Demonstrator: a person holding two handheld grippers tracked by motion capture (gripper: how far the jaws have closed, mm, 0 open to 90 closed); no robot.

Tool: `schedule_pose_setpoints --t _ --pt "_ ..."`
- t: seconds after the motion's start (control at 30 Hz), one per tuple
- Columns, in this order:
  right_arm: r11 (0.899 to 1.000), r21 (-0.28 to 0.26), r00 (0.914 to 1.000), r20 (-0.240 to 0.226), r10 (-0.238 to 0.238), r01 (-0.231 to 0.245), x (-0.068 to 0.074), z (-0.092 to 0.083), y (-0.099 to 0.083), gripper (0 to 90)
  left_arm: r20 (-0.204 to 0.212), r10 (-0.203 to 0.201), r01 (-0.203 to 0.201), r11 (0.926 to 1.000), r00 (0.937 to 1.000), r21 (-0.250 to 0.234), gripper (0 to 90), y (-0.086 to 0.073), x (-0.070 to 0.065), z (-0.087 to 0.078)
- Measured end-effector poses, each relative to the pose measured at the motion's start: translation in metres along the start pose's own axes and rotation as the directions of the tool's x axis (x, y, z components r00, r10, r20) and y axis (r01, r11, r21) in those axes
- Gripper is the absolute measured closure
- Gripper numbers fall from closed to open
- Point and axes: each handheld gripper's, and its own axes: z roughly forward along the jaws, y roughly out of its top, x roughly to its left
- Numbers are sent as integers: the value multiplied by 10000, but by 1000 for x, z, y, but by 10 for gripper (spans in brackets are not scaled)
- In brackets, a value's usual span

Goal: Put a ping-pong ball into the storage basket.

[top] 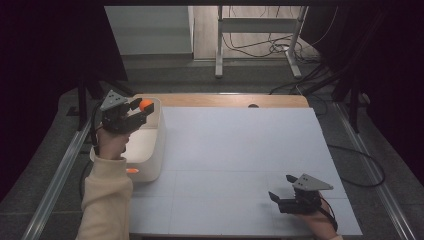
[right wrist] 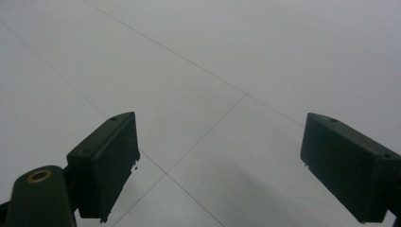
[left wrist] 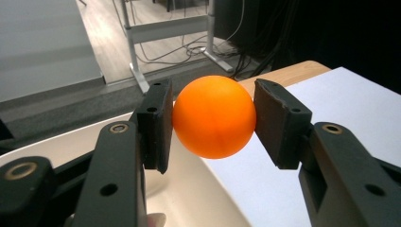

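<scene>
**Above the bin's far end: one orange ball, held**

Item: orange ball [left wrist: 214, 117], round, no long axis or facing to tell; smooth, matte, plain. Left gripper [top: 141, 107] is clamped on it, a pad touching each side, over the white bin [top: 156, 150]. Bin contents: one more orange piece [top: 132, 170] near its front wall. Right gripper [right wrist: 220, 170]: jaws spread wide, holding nothing, above the white table [top: 240, 150].

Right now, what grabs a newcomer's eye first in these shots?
The orange ball, the one bright colour, pinched between the left gripper's jaws above the white bin at the table's left edge. Another orange spot glows low in that bin. The right gripper hangs open over the bare white table, near right.
</scene>
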Motion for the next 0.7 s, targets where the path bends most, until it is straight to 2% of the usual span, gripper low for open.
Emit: schedule_pose_setpoints --t 0.3,0.7 --pt "10000 29 10000 21 -4 4 0 0 0 126 -233 -230 236 9994 9995 250 503 -6 11 5" --pt "10000 -42 10000 -36 31 -31 0 0 0 126 -419 -416 442 9969 9983 647 502 -10 19 13"
